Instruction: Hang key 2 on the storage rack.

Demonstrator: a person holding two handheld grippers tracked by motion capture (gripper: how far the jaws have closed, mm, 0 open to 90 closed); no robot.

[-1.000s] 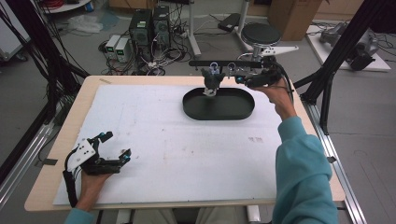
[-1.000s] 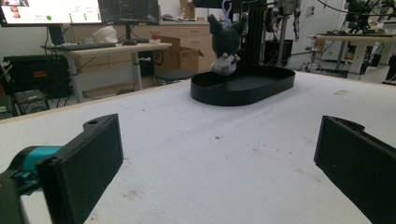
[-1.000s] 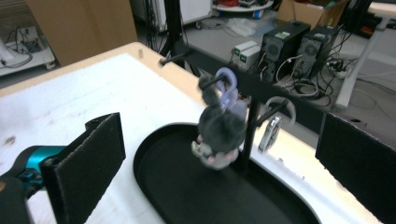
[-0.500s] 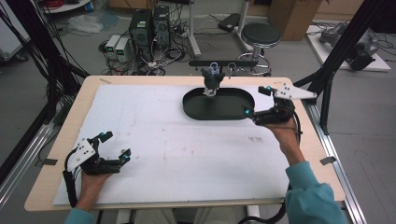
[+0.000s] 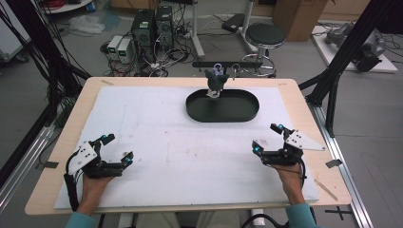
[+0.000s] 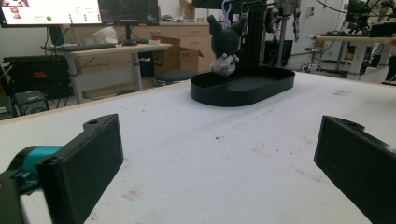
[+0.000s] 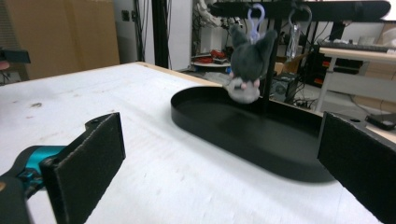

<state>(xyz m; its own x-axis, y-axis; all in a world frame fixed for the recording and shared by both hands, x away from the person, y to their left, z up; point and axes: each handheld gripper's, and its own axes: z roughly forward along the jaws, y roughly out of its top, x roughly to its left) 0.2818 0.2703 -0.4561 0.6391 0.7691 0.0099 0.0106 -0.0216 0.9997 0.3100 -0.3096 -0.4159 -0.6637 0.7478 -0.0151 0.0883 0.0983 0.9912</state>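
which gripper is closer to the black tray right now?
The right gripper. It rests at the near right of the table with the black tray just ahead of it; the left gripper sits at the near left, farther across the white mat from the tray.

A plush toy [image 5: 216, 81] hangs over the far rim of a tray [image 5: 222, 107], mid-table [image 5: 161, 142].

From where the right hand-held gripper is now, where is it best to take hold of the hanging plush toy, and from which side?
Probably its round body, below the big ears. The plush toy hangs by a keychain clip from the black bar, over the far edge of the black oval tray. Bring the right hand-held gripper in level from the near side, above the tray's rim, jaws either side of the body.
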